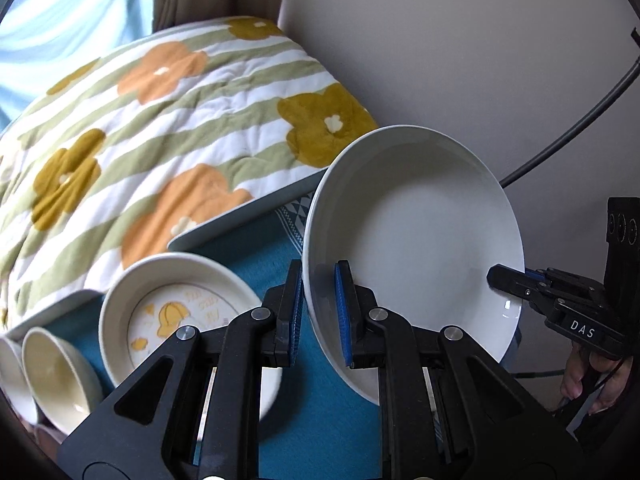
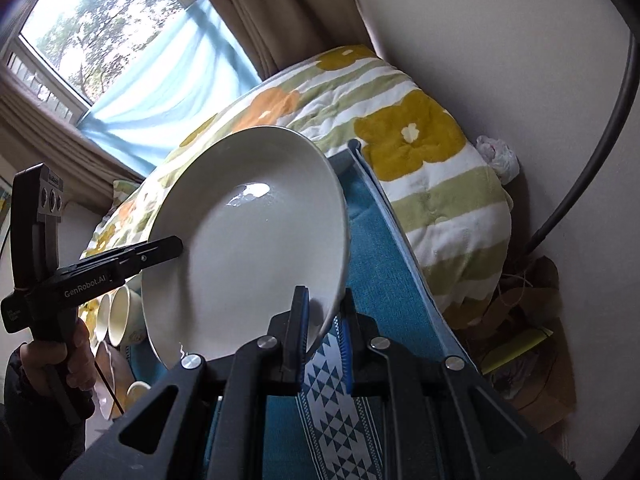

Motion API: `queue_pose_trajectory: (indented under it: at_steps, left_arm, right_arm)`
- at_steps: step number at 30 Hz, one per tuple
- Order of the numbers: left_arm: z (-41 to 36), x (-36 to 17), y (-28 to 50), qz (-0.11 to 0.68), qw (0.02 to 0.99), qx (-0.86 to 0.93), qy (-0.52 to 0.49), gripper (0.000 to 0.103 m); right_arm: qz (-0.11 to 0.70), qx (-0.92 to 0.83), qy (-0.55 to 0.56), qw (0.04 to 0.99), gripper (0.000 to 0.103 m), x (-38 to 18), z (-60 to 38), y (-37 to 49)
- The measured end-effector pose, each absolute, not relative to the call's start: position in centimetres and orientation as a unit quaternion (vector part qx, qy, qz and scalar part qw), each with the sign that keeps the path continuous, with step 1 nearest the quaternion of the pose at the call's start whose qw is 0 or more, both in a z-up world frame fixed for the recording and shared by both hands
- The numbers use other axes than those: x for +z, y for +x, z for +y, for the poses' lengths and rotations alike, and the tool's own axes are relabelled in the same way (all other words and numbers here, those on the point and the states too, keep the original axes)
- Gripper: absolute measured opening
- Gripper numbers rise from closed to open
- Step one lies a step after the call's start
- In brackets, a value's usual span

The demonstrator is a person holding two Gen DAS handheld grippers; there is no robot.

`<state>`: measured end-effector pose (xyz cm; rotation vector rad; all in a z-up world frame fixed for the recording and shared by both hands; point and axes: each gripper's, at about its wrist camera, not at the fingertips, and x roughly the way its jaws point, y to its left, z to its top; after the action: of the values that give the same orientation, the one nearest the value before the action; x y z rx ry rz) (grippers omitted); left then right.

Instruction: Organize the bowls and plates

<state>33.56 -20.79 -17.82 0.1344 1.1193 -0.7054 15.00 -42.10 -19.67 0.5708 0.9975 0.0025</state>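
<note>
A large plain white plate (image 1: pixel 424 240) hangs tilted in the air above the teal cloth. My left gripper (image 1: pixel 320 312) is shut on its near rim, and my right gripper (image 1: pixel 496 278) is shut on the opposite rim. In the right wrist view the same white plate (image 2: pixel 256 240) fills the middle, with my right gripper (image 2: pixel 324 324) clamped on its lower edge and the left gripper (image 2: pixel 176 246) pinching its left edge. Below the plate lies a shallow dish with yellow flower print (image 1: pixel 176 312). Two cream bowls (image 1: pixel 56 372) lie on their sides at the lower left.
A teal cloth (image 1: pixel 320 412) with a white patterned band covers the table. A flowered quilt (image 1: pixel 160 140) lies behind it over a tray-like edge (image 1: pixel 240 216). A white wall (image 1: pixel 480 60) and a dark cable (image 1: pixel 580 120) are on the right. A person's hand (image 1: pixel 592 380) holds the right gripper.
</note>
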Motion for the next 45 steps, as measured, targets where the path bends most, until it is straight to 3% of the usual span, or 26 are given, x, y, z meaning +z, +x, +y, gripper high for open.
queue_pose_trajectory:
  at_steps: [10, 22, 33, 45]
  left_arm:
    - [-12.9, -14.2, 22.4, 0.502, 0.835, -0.224, -0.005, 0.013]
    - [-0.6, -17.3, 11.4, 0.529, 0.839, -0.095, -0.088, 0.013]
    - [7.7, -22.9, 9.5, 0.565, 0.813, -0.053, -0.128, 0.013]
    - [9.5, -28.2, 12.5, 0.591, 0.794, -0.074, -0.124, 0.014]
  right_arm:
    - [0.474, 0.129, 0.179, 0.852, 0.013, -15.7, -38.3, 11.9]
    - [0.505, 0.251, 0.119, 0.817, 0.013, -17.9, -28.4, 9.5]
    - [0.539, 0.282, 0.090, 0.788, 0.013, -21.9, -19.8, 8.6]
    - [0.554, 0.237, 0.069, 0.795, 0.013, -24.6, -16.5, 9.3]
